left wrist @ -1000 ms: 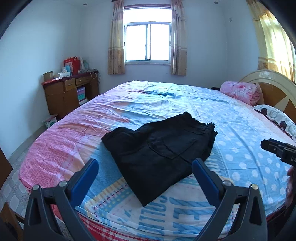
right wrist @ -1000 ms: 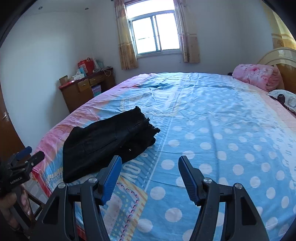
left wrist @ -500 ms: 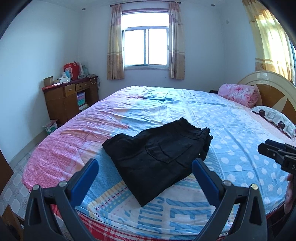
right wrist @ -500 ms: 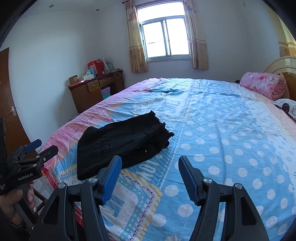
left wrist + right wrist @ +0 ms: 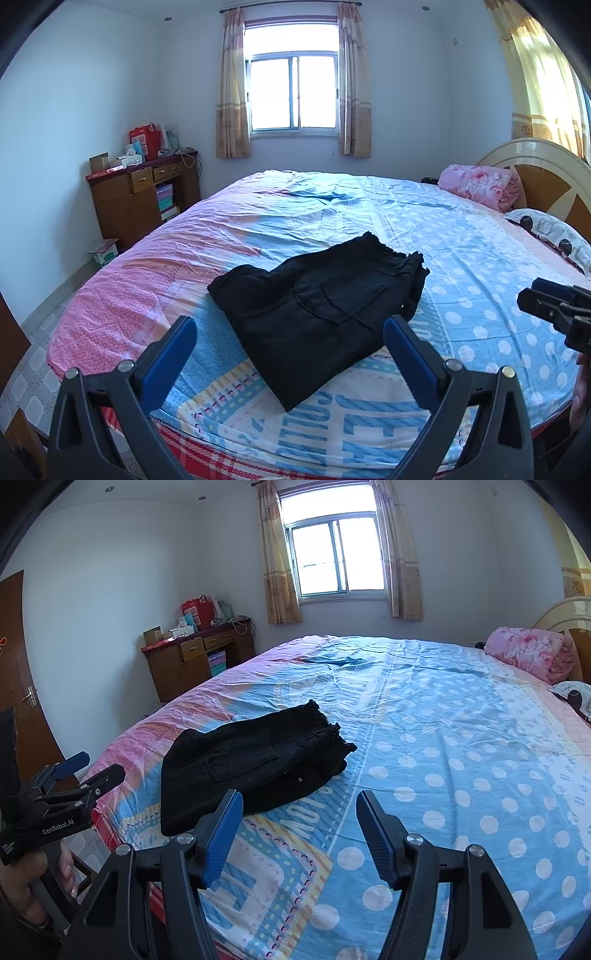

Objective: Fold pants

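The black pants [image 5: 317, 306] lie folded in a compact bundle on the bed near its foot edge; they also show in the right wrist view [image 5: 251, 760]. My left gripper [image 5: 290, 328] is open and empty, held back from the bed in front of the pants. My right gripper [image 5: 299, 801] is open and empty, to the right of the pants and above the sheet. Each gripper shows in the other's view: the right one at the right edge [image 5: 554, 306], the left one at the left edge [image 5: 74, 775].
The bed [image 5: 461, 738] has a blue polka-dot and pink sheet. A rolled pink blanket [image 5: 480, 184] and a pillow [image 5: 546, 232] lie by the headboard. A wooden desk [image 5: 136, 199] stands at the far left wall, a cardboard box [image 5: 105, 251] on the floor beside it.
Both grippers have pulled back and risen from the bed, so the pants look smaller and farther off. The pants have not moved. Both grippers stay open.
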